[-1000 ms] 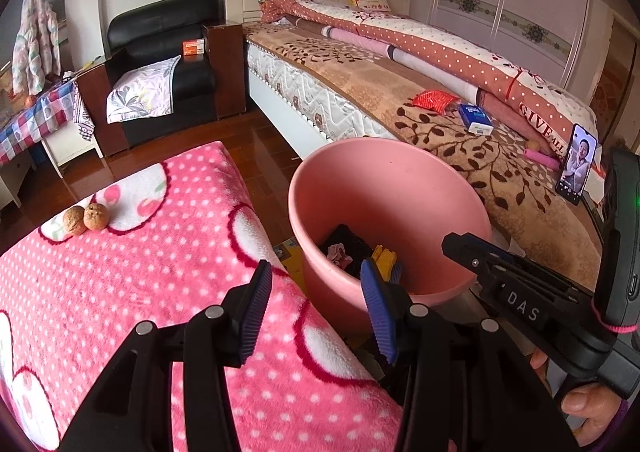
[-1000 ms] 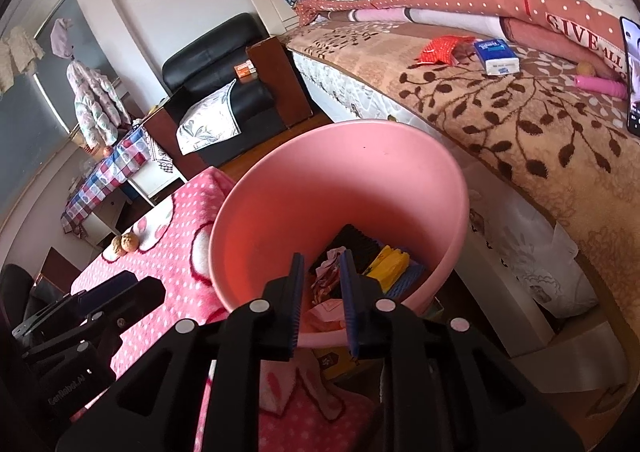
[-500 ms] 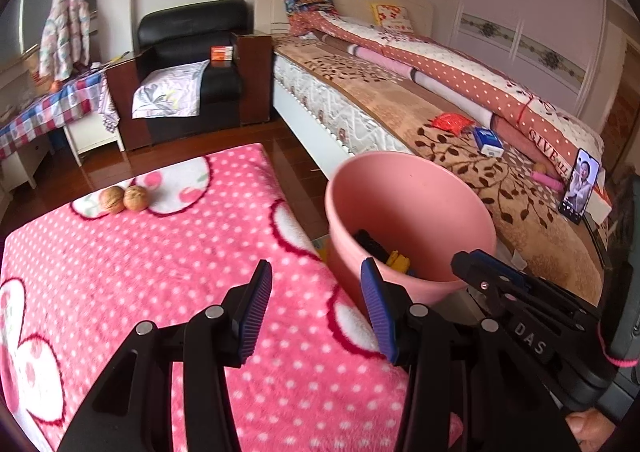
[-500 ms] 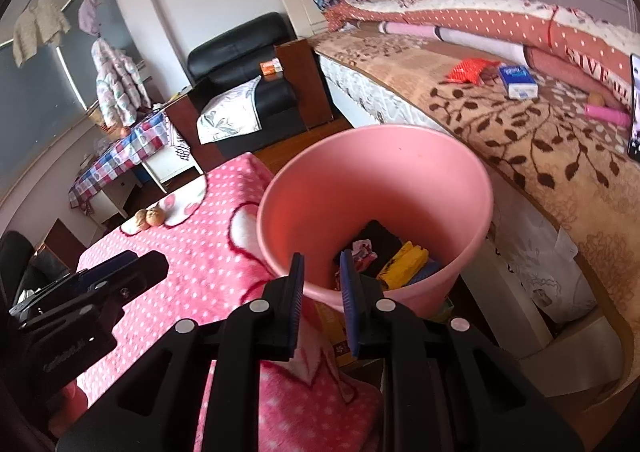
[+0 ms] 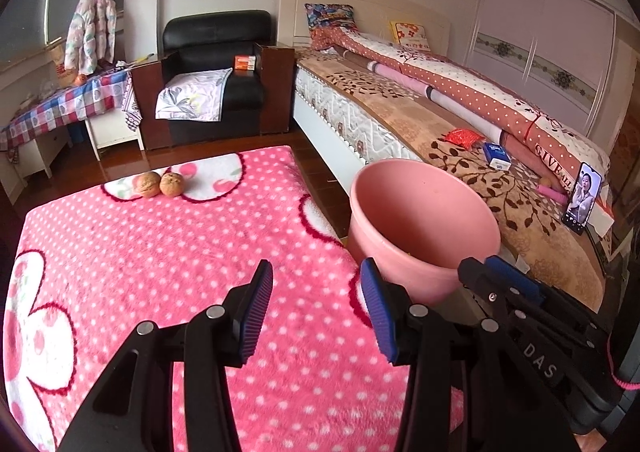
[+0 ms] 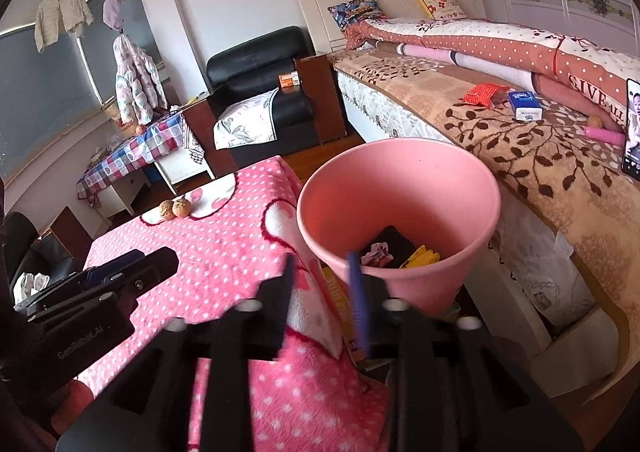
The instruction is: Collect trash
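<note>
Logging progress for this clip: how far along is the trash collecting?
Done: scraps already lie inside the pink plastic bin. In hand: nothing; left claw and right claw are open and empty. Left: two brown walnuts sit on the pink polka-dot blanket.

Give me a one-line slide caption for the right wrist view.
Open right gripper above pink dotted blanket, facing pink bin holding trash; two walnuts remain.

Pink fleece-covered table (image 5: 160, 252) with white polka dots beside a wide bed (image 5: 400, 124).

Two brown walnuts (image 5: 160, 184) resting side by side near the table's far edge. On the bed's leaf-patterned brown blanket (image 6: 540, 172): red crinkled packet (image 6: 482, 94), blue-and-white tissue pack (image 6: 526, 105), upright smartphone (image 5: 582, 202), rolled dotted quilt (image 5: 460, 92) along the far side.
</note>
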Available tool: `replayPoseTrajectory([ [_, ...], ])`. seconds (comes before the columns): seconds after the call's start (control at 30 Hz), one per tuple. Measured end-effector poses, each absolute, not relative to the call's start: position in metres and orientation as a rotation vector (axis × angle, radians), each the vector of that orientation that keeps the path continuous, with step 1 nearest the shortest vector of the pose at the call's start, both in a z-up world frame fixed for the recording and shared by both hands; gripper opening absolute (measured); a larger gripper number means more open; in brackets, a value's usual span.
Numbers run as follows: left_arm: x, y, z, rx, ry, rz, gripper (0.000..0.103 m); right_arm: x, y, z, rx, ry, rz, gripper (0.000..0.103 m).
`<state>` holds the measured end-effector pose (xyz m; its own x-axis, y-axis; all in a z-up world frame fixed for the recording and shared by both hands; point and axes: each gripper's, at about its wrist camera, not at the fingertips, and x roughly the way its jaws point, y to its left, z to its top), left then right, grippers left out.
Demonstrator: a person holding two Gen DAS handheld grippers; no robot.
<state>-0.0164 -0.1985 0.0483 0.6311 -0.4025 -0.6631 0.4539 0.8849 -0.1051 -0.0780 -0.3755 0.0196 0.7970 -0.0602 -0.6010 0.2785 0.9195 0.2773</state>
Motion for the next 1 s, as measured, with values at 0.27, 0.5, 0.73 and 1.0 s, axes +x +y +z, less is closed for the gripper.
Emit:
replayPoseTrajectory([
  [0.27,-0.030,-0.191,0.044,0.090,0.718,-0.469,0.045,-0.086,-0.367,0.017,0.373,0.611,-0.178,0.039],
  [0.5,-0.033,-0.184,0.043,0.073,0.708,-0.445,0.045,-0.090,-0.362,0.015,0.366,0.608,-0.170,0.039],
  [0.73,-0.034,-0.179,0.040,0.065,0.713,-0.430,0.045,-0.091,-0.359,0.013,0.367,0.612,-0.163,0.039],
  [1.0,-0.034,-0.177,0.039,0.064,0.713,-0.429,0.044,-0.091,-0.358,0.012,0.366,0.614,-0.164,0.040],
])
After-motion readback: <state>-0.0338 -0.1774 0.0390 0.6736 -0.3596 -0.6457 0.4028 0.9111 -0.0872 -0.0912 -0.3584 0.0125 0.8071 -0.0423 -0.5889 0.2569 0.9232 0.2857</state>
